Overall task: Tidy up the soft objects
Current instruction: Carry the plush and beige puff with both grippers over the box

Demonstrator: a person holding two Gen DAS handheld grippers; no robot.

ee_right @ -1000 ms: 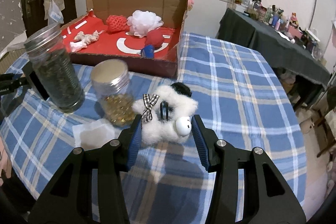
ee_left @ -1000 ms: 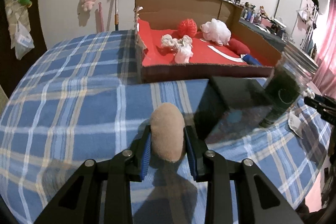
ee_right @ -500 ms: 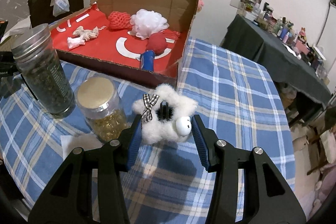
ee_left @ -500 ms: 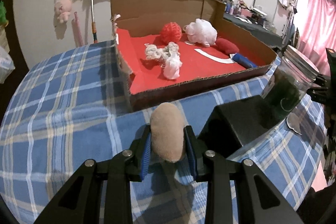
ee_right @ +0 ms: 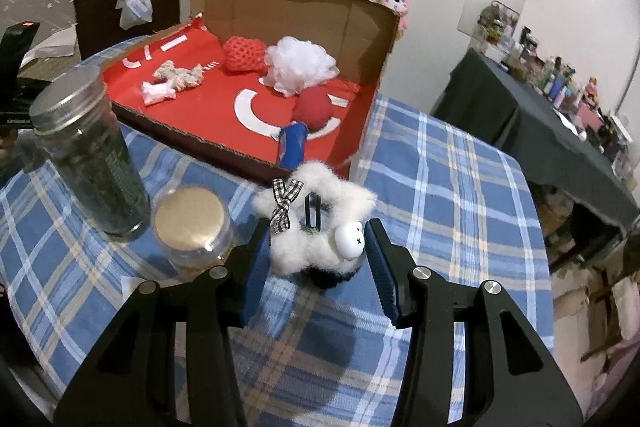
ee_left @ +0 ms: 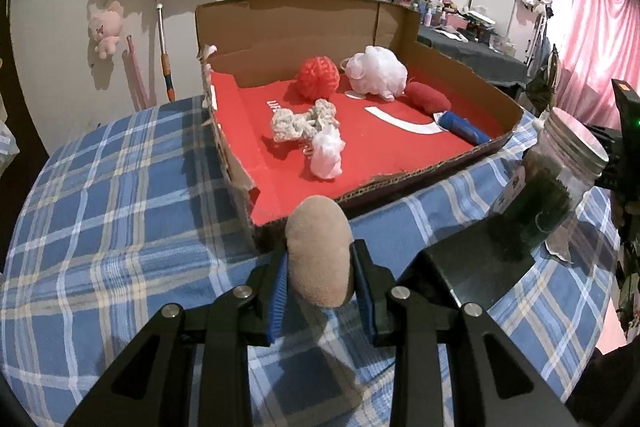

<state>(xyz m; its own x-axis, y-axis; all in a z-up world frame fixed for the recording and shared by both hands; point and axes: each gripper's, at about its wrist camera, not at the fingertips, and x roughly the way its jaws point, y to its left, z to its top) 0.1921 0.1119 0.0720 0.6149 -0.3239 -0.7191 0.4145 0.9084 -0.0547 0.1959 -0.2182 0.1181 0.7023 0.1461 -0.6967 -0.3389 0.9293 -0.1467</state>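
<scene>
Near box front wall: left claw (ee_left: 319, 273) clenching tan plush (ee_left: 319, 255), right claw (ee_right: 316, 247) clenching fluffy white toy (ee_right: 316, 227); cardboard box (ee_left: 400, 187) rim could snag either; herb jar (ee_right: 90, 155) close, tip risk.

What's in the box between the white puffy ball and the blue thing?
In the right wrist view, a round red soft ball lies between the white puffy ball and the blue thing, inside the cardboard box.
</scene>
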